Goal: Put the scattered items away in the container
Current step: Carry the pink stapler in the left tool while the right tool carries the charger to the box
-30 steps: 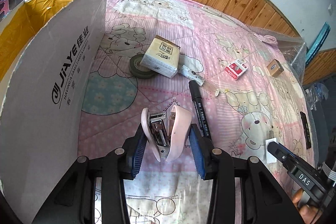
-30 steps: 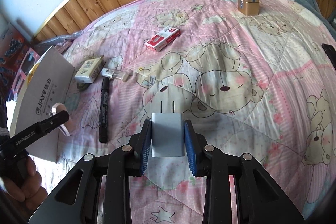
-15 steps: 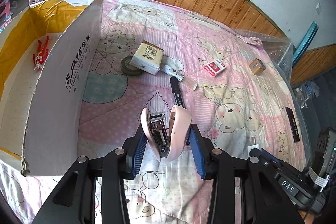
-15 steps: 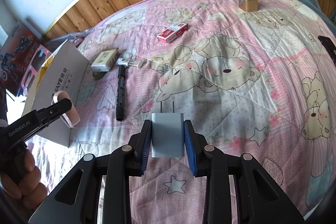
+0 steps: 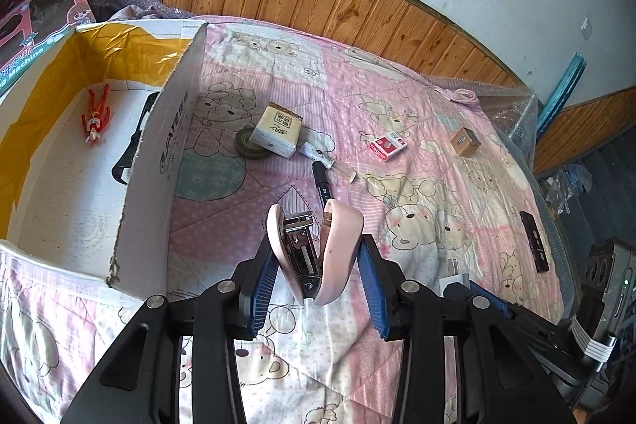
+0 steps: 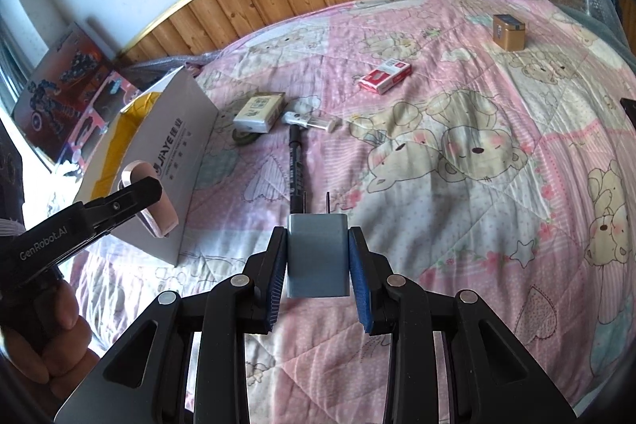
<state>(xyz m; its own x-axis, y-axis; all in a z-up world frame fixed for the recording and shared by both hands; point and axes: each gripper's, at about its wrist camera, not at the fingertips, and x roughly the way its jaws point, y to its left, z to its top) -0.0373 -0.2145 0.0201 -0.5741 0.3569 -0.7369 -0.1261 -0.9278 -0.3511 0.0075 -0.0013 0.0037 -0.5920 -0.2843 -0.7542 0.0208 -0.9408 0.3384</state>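
a pale pink stapler [image 5: 332, 249] with silver metal inside is seen between blue pads [image 5: 262, 289]. a grey-blue charger [image 6: 318, 261] is shown. the quilt [image 6: 457, 193] is patterned in pink with cartoon bears. the white box [image 5: 159, 161] is lined in yellow; a red figure [image 5: 95, 116] lies inside.

I see a bed under a pink teddy-bear quilt [image 5: 397, 130]. On it lie a cardboard box [image 5: 159, 161], tape roll [image 5: 244, 146], tissue pack [image 5: 278, 132], black marker [image 6: 296, 161], red-white packet [image 5: 388, 145] and small brown box [image 5: 465, 142].

Right tongs [image 6: 318, 257] clamp grey charger [image 6: 318, 257]; black marker [image 6: 295, 161] beyond.
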